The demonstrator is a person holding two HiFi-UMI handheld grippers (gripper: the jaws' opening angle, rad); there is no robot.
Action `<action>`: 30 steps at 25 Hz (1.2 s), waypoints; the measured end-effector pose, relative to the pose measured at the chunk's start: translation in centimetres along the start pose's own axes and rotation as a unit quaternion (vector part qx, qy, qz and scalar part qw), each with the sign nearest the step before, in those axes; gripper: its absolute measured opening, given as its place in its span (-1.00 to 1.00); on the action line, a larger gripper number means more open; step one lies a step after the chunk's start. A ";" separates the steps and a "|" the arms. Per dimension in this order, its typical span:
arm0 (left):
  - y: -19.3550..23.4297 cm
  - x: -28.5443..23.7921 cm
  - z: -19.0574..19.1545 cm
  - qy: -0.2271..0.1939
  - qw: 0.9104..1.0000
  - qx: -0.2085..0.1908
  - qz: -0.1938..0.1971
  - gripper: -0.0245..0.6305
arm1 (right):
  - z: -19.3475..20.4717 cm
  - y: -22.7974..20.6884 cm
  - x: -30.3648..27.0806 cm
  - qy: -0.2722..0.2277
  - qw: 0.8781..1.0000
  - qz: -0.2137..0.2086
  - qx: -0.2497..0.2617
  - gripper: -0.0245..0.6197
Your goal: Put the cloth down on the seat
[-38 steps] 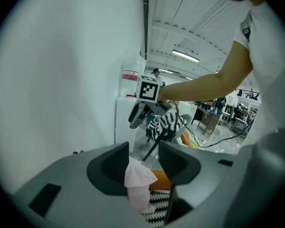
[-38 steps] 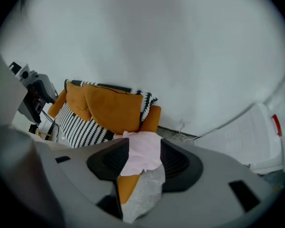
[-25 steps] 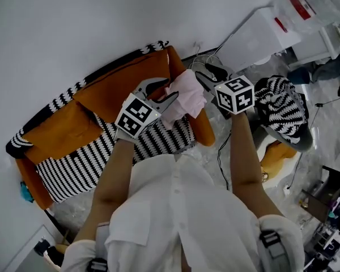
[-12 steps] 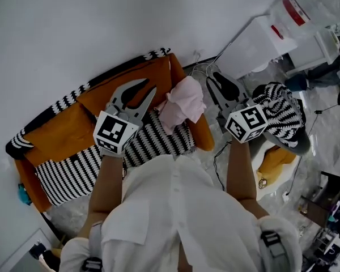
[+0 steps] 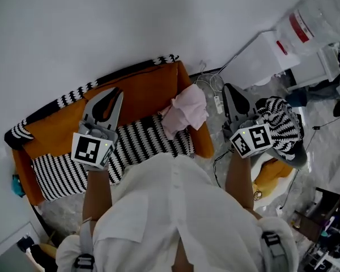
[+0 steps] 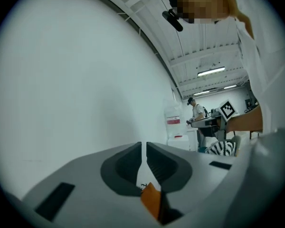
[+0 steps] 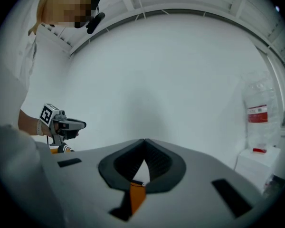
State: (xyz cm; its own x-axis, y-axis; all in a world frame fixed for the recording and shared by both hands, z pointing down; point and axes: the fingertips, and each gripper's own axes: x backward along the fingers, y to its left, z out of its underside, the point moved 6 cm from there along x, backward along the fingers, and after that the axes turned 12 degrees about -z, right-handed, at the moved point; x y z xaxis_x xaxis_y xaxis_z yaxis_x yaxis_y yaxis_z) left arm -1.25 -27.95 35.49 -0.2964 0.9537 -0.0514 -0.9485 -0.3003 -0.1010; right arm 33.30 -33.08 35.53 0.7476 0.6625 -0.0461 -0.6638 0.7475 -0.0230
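The pink cloth [image 5: 185,111] lies crumpled at the right end of the sofa's striped seat [image 5: 141,140], against the orange armrest. My left gripper [image 5: 114,92] hangs over the orange backrest, well left of the cloth. Its jaws have just been closing and are shut, with nothing between them [image 6: 144,145]. My right gripper [image 5: 229,89] is off the sofa's right side, apart from the cloth. Its jaws have also just closed, shut and empty [image 7: 145,140]. In the right gripper view the left gripper [image 7: 78,124] shows at the left, pointing level toward the white wall.
The sofa [image 5: 56,135] stands against a white wall. A striped chair [image 5: 283,123] is at the right, with a white cabinet [image 5: 260,44] and a water bottle [image 5: 323,16] behind it. Cables [image 5: 211,85] lie on the floor. A person [image 6: 197,110] stands far off.
Both grippers have drawn away from the cloth, the left one leftward and the right one rightward, and their jaws have closed empty. The cloth stays on the seat's right end.
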 end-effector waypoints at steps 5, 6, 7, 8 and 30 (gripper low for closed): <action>2.5 1.7 -0.1 -0.002 0.999 0.006 -0.044 -0.79 | -1.1 0.2 -0.6 -0.014 1.000 0.016 0.012 -0.90; 2.9 1.8 -0.1 -0.002 0.999 0.005 -0.050 -0.79 | -1.4 0.3 -0.8 -0.018 1.000 0.021 0.015 -0.90; 3.1 1.9 -0.1 -0.002 0.999 0.005 -0.054 -0.79 | -1.6 0.3 -1.1 -0.021 0.999 0.023 0.020 -0.90; 3.3 1.9 -0.2 -0.003 0.998 0.007 -0.057 -0.79 | -1.8 0.5 -1.3 -0.022 0.999 0.022 0.026 -0.90; 1.9 1.7 0.0 0.007 0.999 0.001 -0.032 -0.79 | -0.9 1.7 -2.3 0.003 0.998 -0.020 0.051 -0.90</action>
State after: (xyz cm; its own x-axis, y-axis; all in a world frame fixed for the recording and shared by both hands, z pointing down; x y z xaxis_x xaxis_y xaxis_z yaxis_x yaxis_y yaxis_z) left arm -3.58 -26.95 35.24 -0.2341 0.9704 -0.0588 -0.9655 -0.2392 -0.1027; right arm 30.45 -33.41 34.70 0.7726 0.6326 -0.0530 -0.6284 0.7740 0.0774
